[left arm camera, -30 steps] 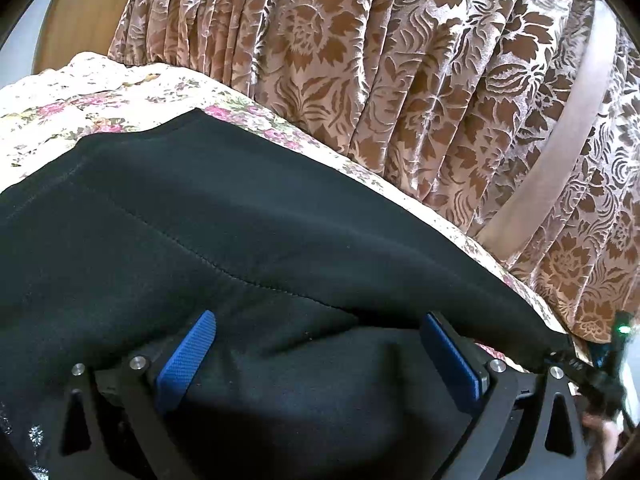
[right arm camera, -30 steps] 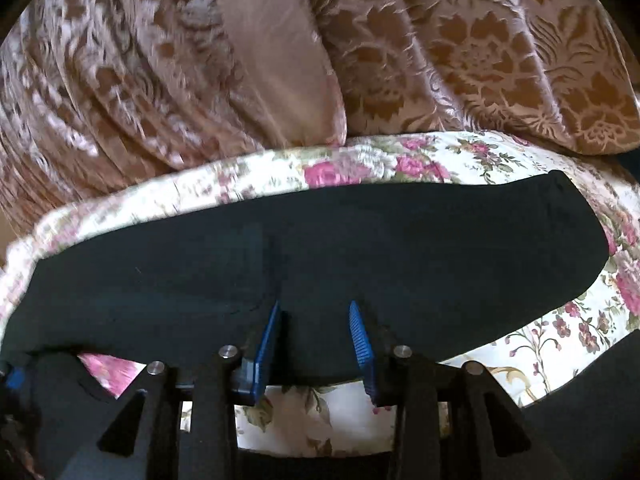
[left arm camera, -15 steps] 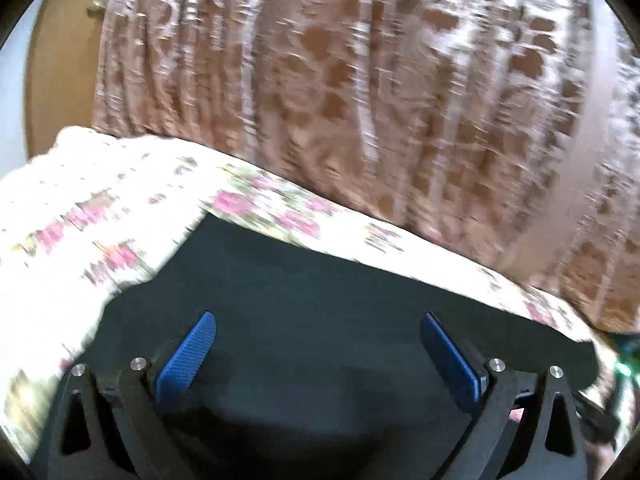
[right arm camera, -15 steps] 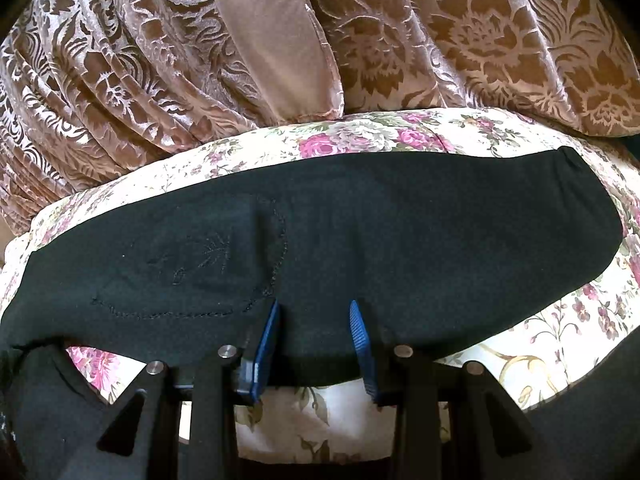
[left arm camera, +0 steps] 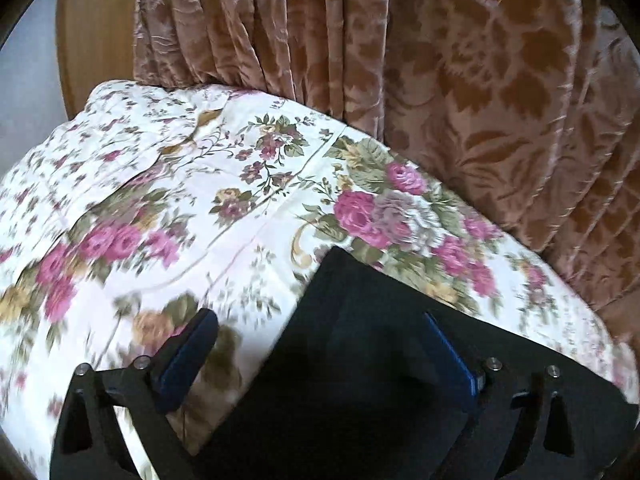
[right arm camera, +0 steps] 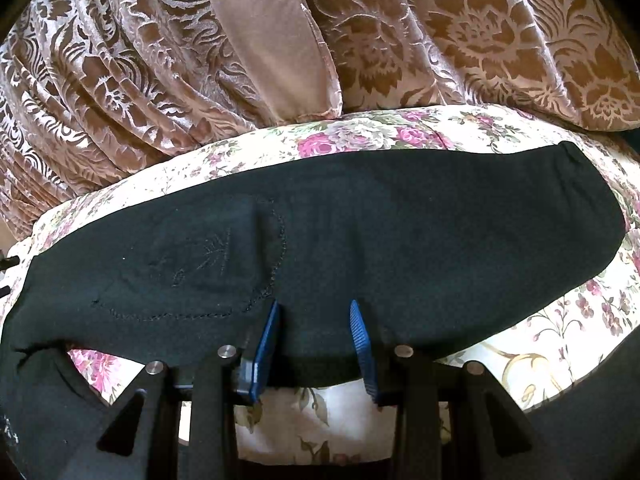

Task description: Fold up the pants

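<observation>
Left gripper shifted to black pants corner, fingers wide open; right gripper's part-open; brown curtain behind.

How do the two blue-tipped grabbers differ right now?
The left gripper stands wide open, while the right gripper has its jaws much closer together. The left one hovers over the corner of the black pants and the floral bedspread; the right one straddles the pants' near edge. Both have blue pads.
</observation>
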Demonstrator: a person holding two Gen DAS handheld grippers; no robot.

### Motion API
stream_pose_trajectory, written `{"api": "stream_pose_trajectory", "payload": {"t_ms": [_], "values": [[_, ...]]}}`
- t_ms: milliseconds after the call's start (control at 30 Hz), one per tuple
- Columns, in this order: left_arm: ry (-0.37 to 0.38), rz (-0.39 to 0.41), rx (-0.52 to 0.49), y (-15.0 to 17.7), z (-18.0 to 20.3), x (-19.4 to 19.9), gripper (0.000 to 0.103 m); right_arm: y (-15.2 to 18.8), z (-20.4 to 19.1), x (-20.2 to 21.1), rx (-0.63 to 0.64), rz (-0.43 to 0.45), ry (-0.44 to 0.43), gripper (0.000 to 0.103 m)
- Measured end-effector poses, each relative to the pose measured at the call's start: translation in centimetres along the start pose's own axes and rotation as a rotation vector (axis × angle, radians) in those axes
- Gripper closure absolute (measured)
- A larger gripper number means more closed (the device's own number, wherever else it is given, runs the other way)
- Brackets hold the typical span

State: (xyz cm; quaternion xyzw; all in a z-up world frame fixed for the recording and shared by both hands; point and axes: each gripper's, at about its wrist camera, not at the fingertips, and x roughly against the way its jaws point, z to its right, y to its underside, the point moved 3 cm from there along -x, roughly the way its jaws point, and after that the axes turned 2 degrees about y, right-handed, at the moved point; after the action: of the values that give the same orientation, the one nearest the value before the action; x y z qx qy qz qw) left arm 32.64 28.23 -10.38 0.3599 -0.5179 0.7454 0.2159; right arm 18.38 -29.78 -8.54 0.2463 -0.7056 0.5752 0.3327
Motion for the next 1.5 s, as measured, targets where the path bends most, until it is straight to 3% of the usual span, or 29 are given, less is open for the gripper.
{"api": "stream_pose_trajectory", "payload": {"t_ms": [200,267,367,433,467,700,867,1133,1300,1500], "values": [[0.001,-0.091,-0.041,-0.6,0.0,-3.8,0.018,0.0,0.2,-0.1,-0.018,0.003,-0.013,0.066],[0.022,-0.077,-0.037,-0.3,0.2,-3.9,0.023,0.0,0.2,-0.2,-0.022,0.004,-0.015,0.066],[0.056,-0.079,-0.069,0.2,1.1,-4.0,0.057,0.0,0.2,-0.2,-0.026,0.006,-0.013,0.066],[0.053,-0.065,-0.094,0.2,1.7,-3.6,0.092,0.1,0.2,-0.2,-0.028,0.008,-0.014,0.066],[0.051,-0.054,-0.082,0.2,1.8,-3.2,0.094,0.1,0.2,-0.2,-0.029,0.008,-0.015,0.066],[0.147,0.071,-0.033,1.0,1.8,3.0,0.095,0.1,0.6,-0.2,-0.048,0.010,-0.036,0.066],[0.242,0.115,-0.008,2.7,1.4,7.5,0.096,0.1,0.7,-0.2,-0.059,0.011,-0.046,0.066],[0.361,0.171,0.022,9.8,-0.1,14.5,0.096,0.0,0.7,-0.2,-0.058,0.010,-0.047,0.066],[0.398,0.148,0.150,14.9,-2.1,15.3,0.096,0.0,0.7,-0.2,-0.055,0.010,-0.044,0.066],[0.391,0.096,0.296,18.6,-4.2,12.4,0.096,0.0,0.6,-0.2,-0.051,0.009,-0.043,0.066]]}}
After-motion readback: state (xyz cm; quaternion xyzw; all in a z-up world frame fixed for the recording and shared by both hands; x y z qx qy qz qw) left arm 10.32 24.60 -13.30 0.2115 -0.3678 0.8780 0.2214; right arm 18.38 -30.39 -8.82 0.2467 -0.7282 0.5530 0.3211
